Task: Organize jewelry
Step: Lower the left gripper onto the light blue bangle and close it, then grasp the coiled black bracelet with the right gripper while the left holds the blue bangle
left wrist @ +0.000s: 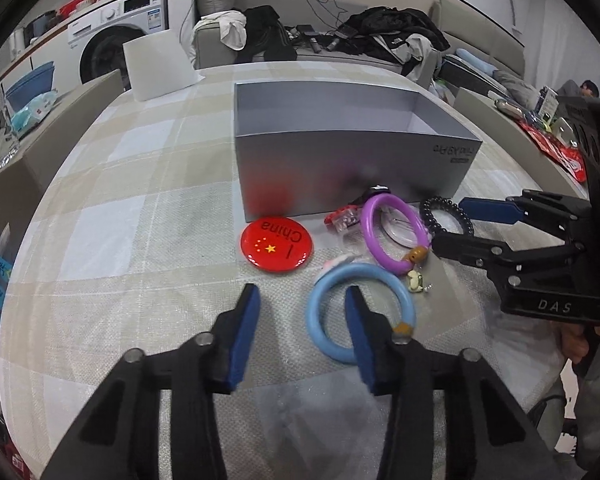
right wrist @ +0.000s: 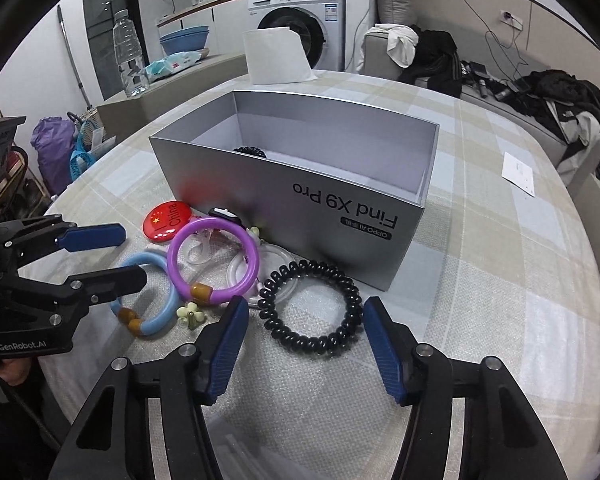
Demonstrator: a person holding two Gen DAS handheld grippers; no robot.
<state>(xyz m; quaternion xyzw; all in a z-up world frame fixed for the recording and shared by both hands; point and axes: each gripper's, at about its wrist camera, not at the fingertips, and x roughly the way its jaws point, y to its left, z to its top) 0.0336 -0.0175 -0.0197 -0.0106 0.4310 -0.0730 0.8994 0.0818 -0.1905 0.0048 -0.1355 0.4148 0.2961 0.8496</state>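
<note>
Nearest us, our left gripper (left wrist: 302,300) has its fingers straddling the rim of the smooth light-blue ring bracelet (left wrist: 360,313) with amber beads, flat on the checked-cloth worktop (left wrist: 140,208), not yet clamped. Our right gripper (right wrist: 306,311) brackets the black coiled hair tie (right wrist: 309,307), fingers released beside it. Beyond lie a glossy purple ring bracelet (right wrist: 214,262), a round red flag badge (left wrist: 276,245), then the open silver cardboard box (right wrist: 296,184).
</note>
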